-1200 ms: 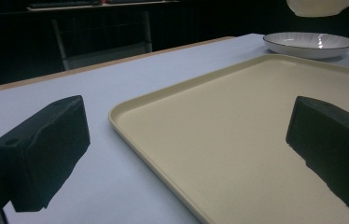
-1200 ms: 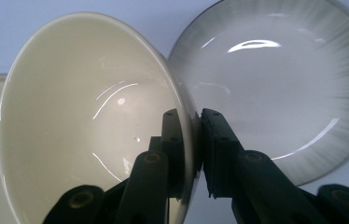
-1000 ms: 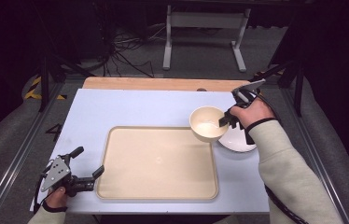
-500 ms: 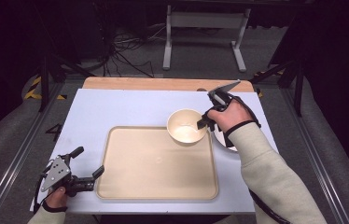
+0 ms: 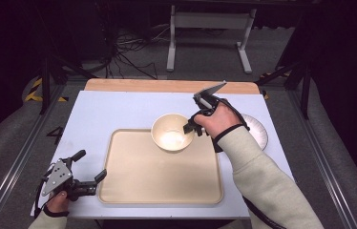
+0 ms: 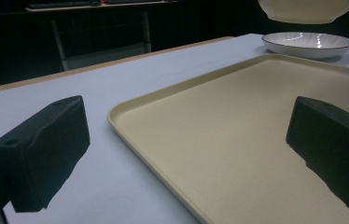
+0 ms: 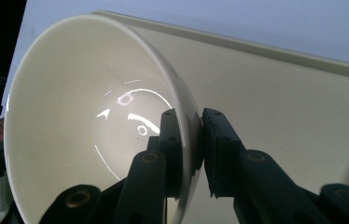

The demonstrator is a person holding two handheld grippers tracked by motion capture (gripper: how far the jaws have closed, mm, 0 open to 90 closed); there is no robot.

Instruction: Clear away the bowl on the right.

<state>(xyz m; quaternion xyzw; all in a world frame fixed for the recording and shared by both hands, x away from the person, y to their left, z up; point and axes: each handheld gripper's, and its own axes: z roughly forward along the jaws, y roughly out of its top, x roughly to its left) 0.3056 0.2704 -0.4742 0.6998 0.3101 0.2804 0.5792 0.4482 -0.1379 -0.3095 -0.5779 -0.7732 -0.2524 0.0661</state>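
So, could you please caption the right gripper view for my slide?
Right gripper clamps the cream bowl by its rim above the beige tray.

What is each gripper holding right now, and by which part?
The right gripper clamps the cream bowl by its rim wall, one jaw inside, one outside. The left gripper is open and holds nothing.

My workplace is a dim laboratory recording bay: a white-topped table (image 5: pixel 119 109) framed by metal rails (image 5: pixel 19 157), loose cables (image 5: pixel 119 57) on grey carpet, and a bare metal stand (image 5: pixel 210 21) behind it.
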